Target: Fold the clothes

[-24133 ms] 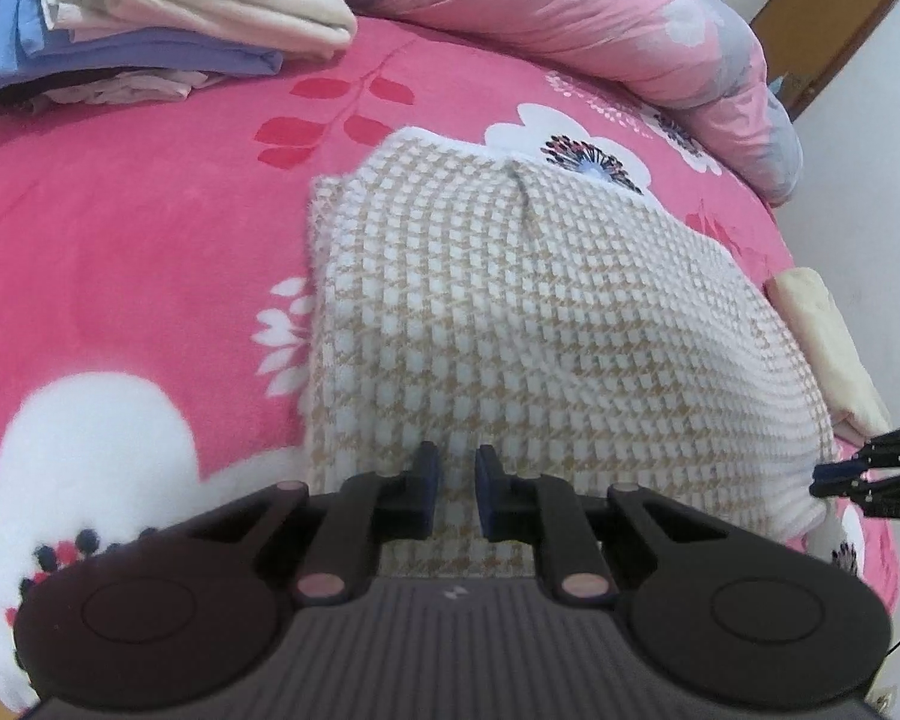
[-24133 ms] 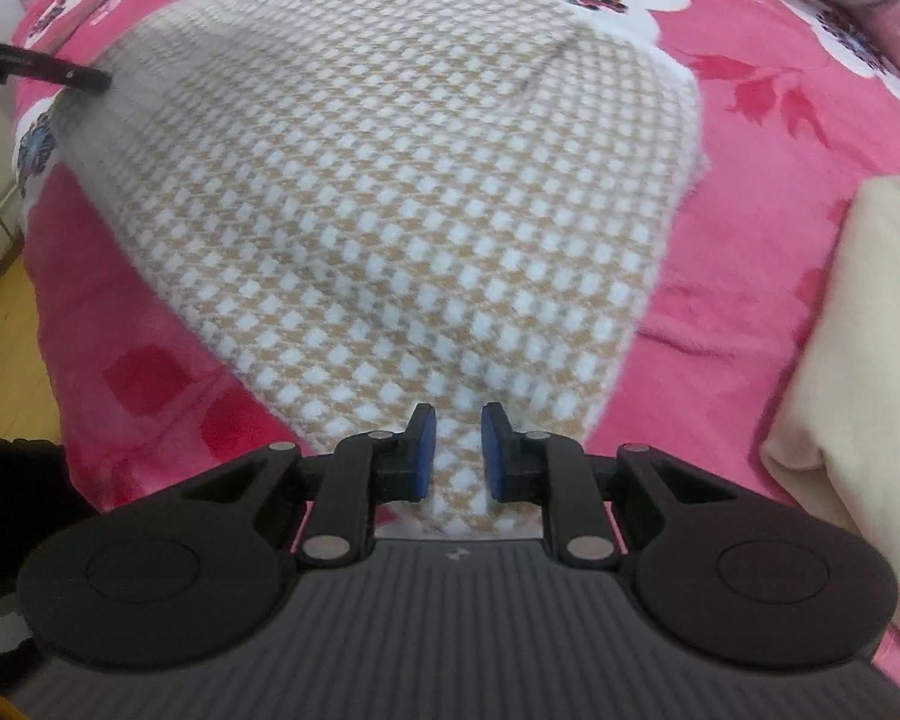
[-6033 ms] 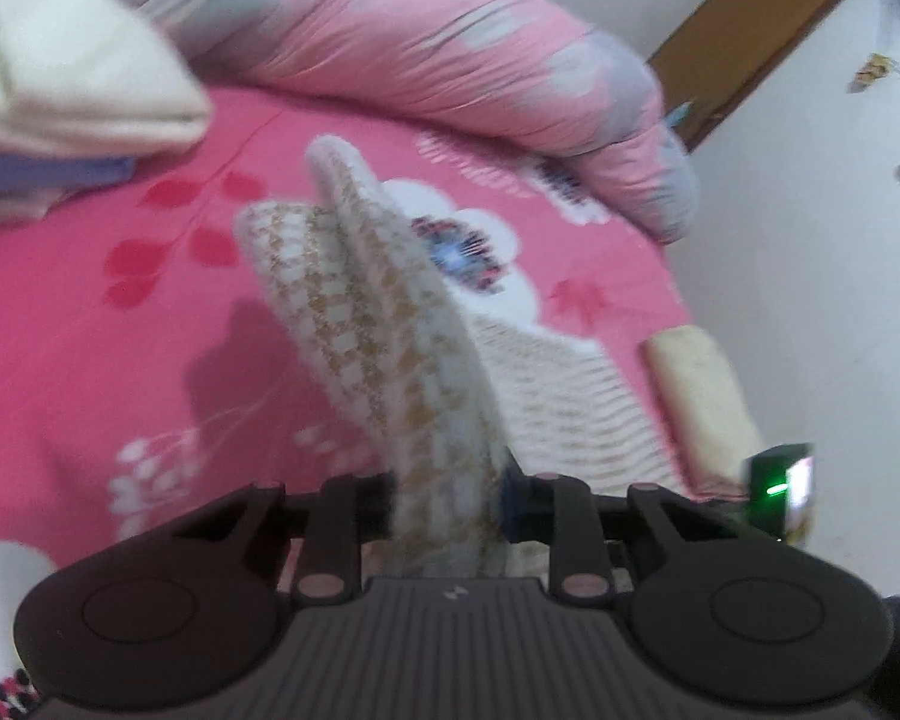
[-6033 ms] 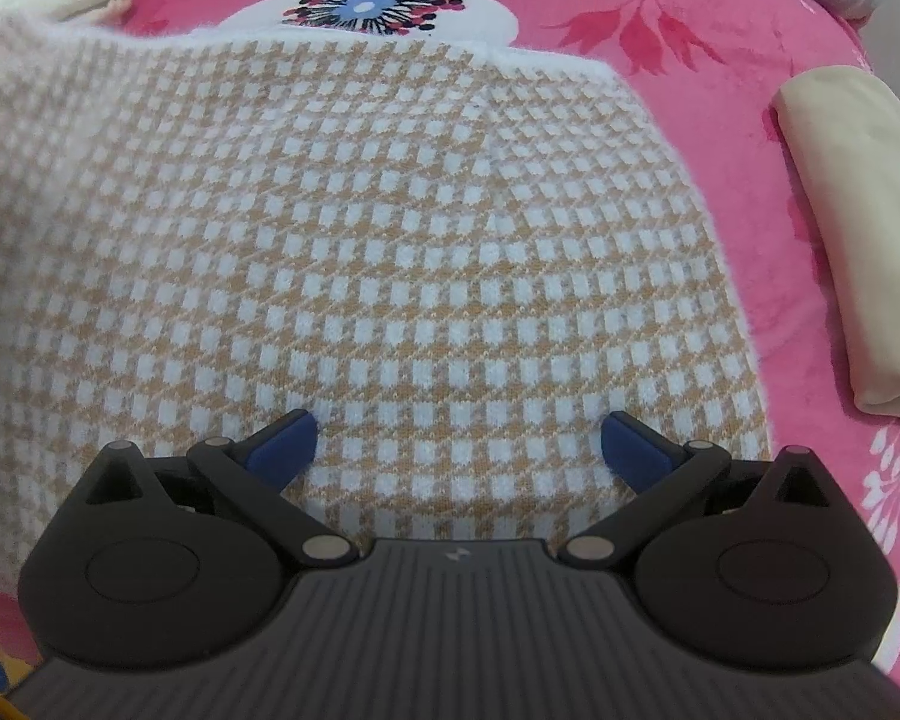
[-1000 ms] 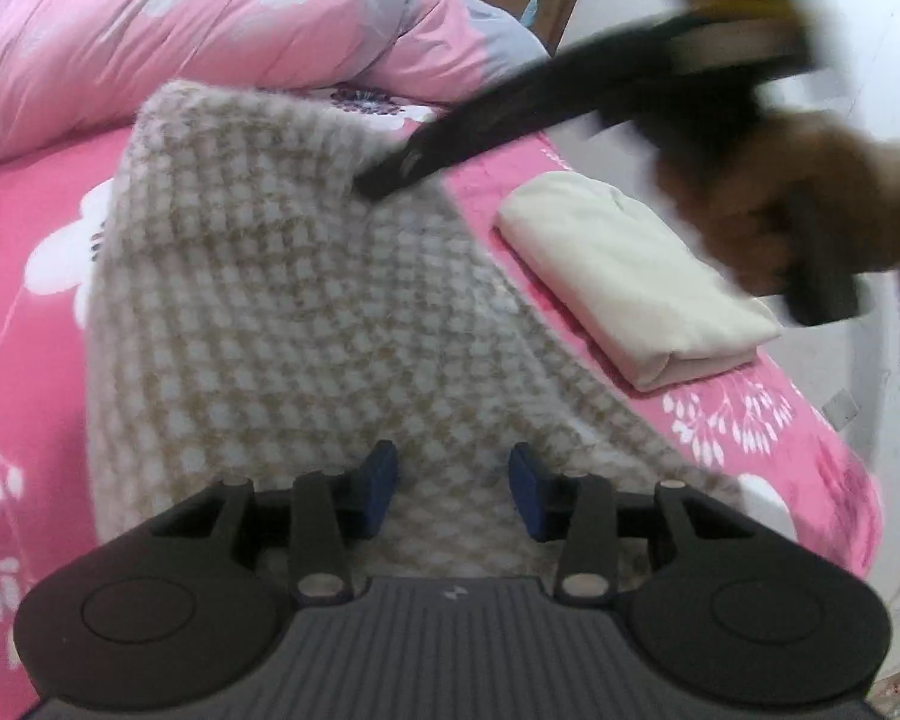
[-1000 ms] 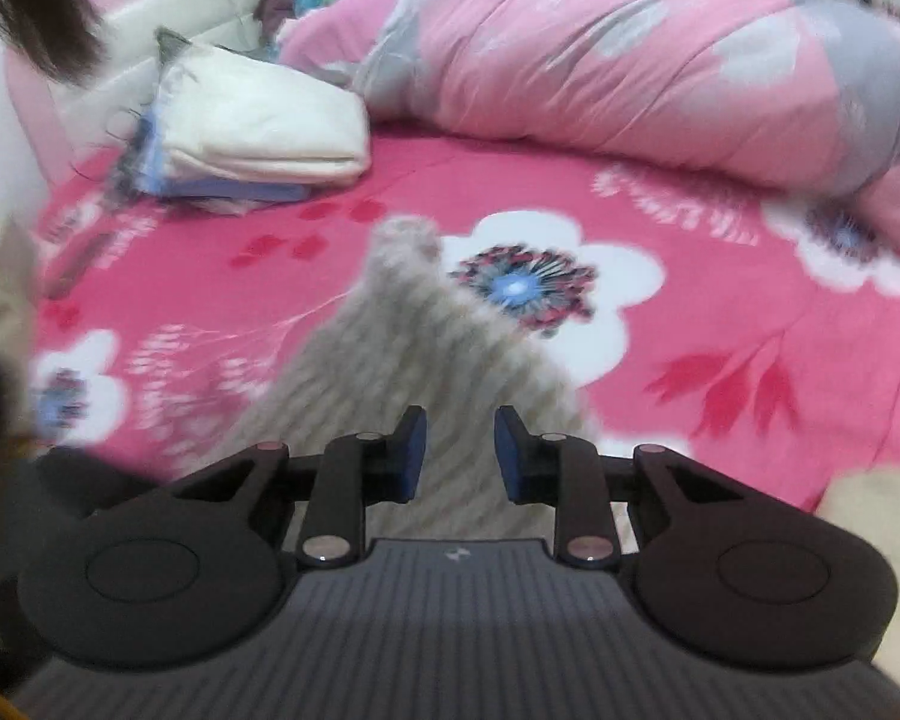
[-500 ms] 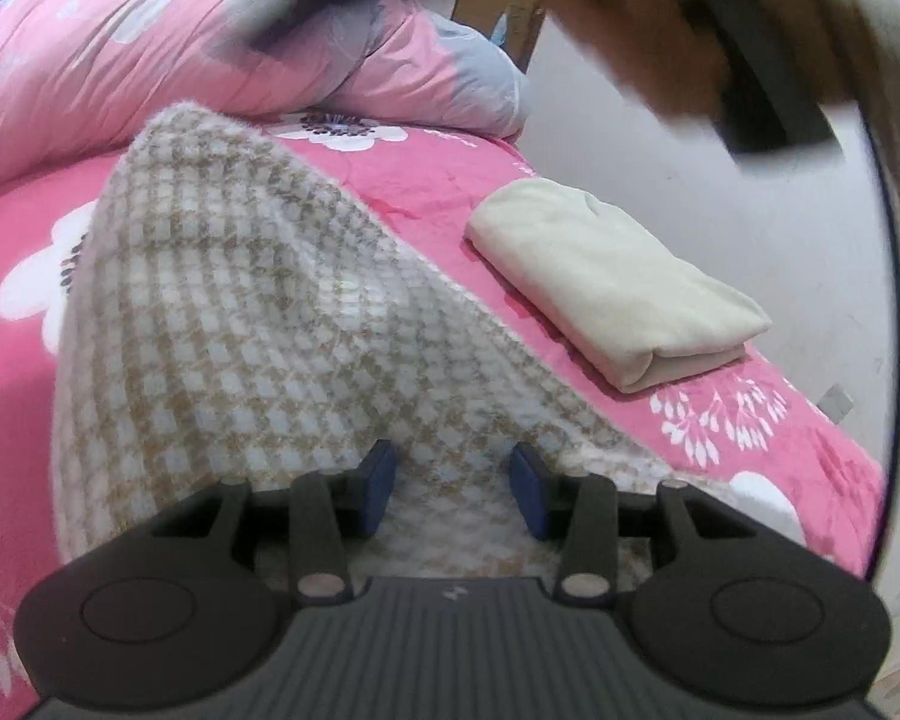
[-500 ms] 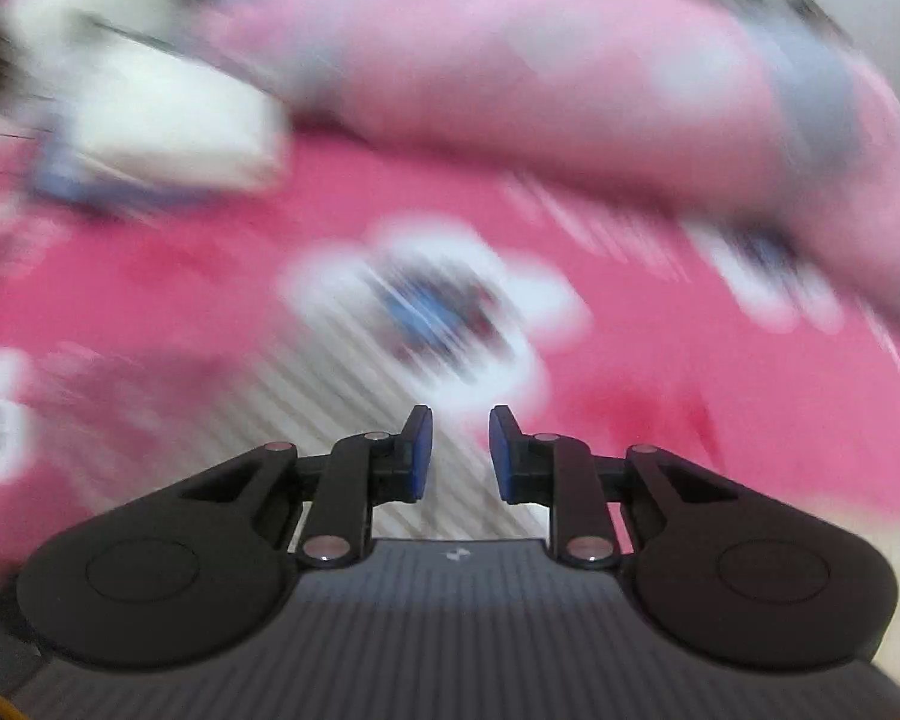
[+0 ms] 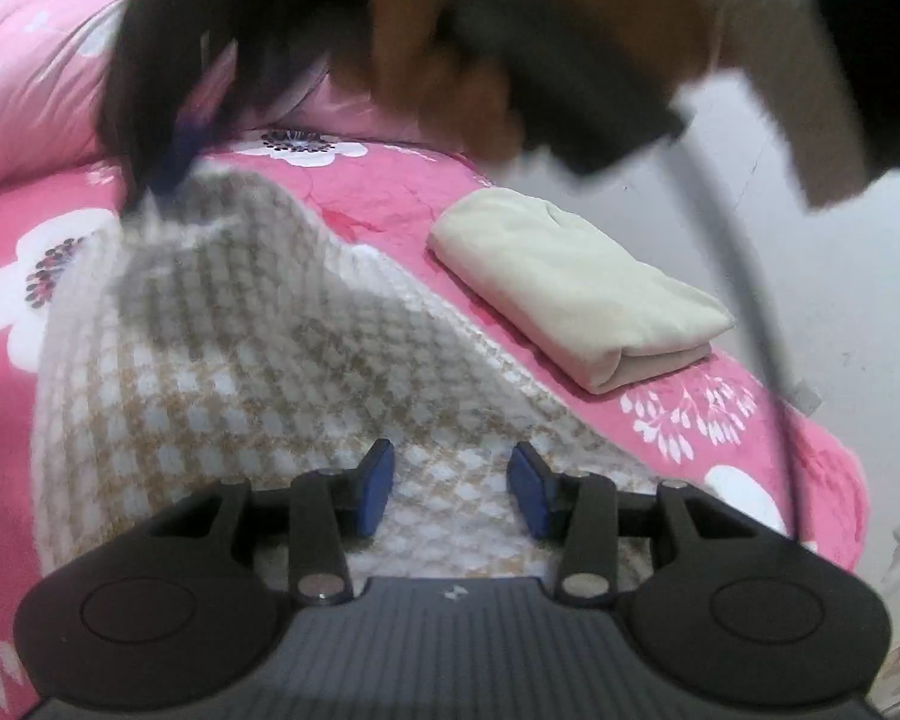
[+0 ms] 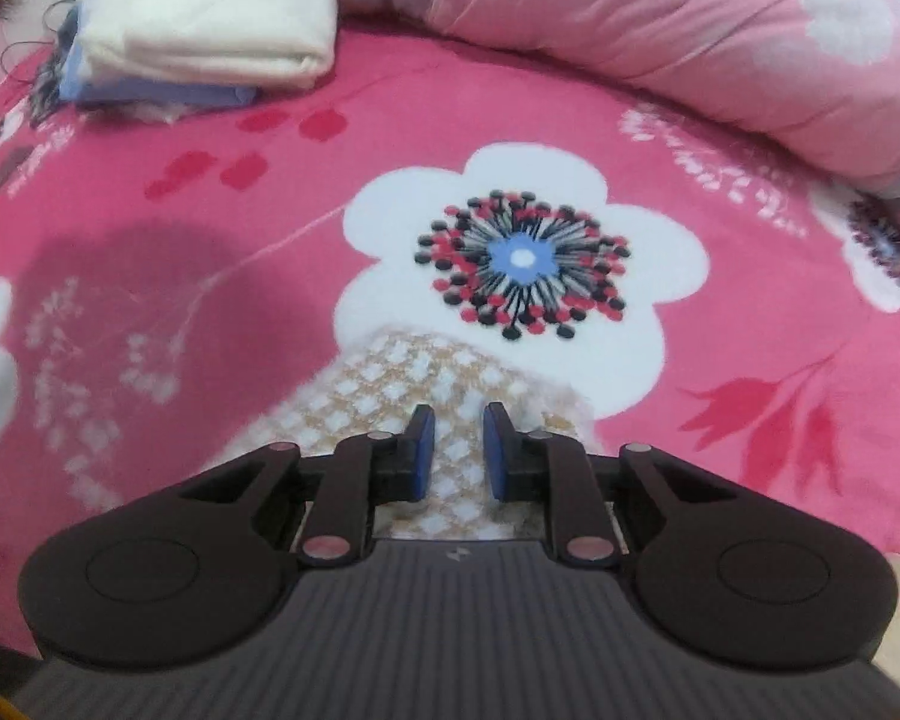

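A beige-and-white houndstooth knit garment (image 9: 258,360) lies on the pink flowered bedspread (image 10: 210,210), humped up towards its far corner. My left gripper (image 9: 453,495) hovers over its near part, jaws apart, with the knit lying flat beneath the gap. My right gripper (image 10: 459,450) is at the far corner of the garment (image 10: 414,378). Its jaws are closing, with the knit showing in the narrow gap and the pads not visibly pressing. In the left wrist view the right gripper (image 9: 177,162) is a dark blur, held by a hand (image 9: 450,60).
A folded cream cloth (image 9: 570,282) lies by the bed's right edge near the white wall (image 9: 840,240). A stack of folded clothes (image 10: 210,18) sits at the back left. A rolled pink duvet (image 10: 660,18) runs along the back. A dark cable (image 9: 744,276) hangs from the right gripper.
The right gripper swung across the bed and came down on the garment's far corner, its jaws narrowing. The left gripper stayed over the near part with the same gap.
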